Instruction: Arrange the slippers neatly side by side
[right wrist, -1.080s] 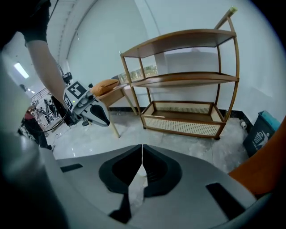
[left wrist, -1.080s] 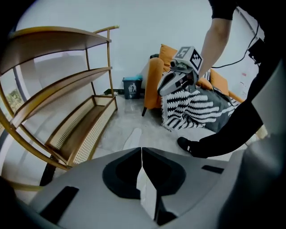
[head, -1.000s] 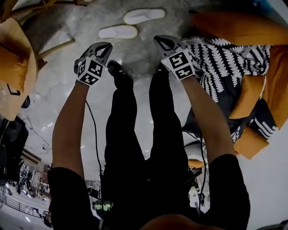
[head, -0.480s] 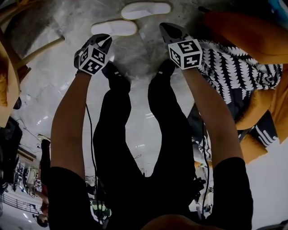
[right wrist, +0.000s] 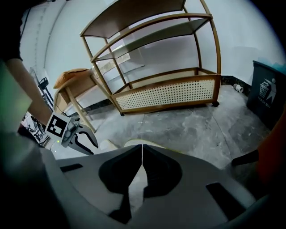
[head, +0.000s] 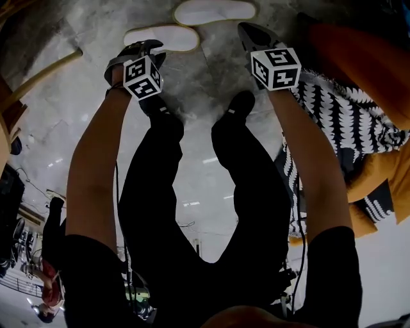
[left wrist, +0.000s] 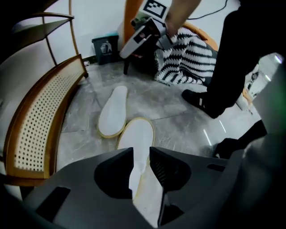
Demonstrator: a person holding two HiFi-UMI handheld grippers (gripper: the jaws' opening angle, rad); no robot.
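Two white slippers lie on the grey floor, the near slipper (head: 161,37) (left wrist: 136,138) and the far slipper (head: 214,11) (left wrist: 111,112) at an angle to each other. My left gripper (head: 142,51) (left wrist: 141,159) points steeply down just over the near slipper's heel end. Its jaws have just been opening; the slipper shows through the gap, and the pads do not press on it. My right gripper (head: 248,32) (right wrist: 142,152) hangs to the right of the far slipper (right wrist: 138,144), its jaws shut and empty.
A wooden shelf with a rattan rail (right wrist: 170,91) (left wrist: 40,112) stands beyond the slippers. A dark bin (left wrist: 106,47) (right wrist: 268,87) is by the wall. An orange sofa with a black-and-white throw (head: 346,109) is at right. The person's black shoes (head: 240,106) stand near the slippers.
Both grippers have sunk toward the slippers, which now lie closer in the head view. The left gripper has come over the near slipper's end.
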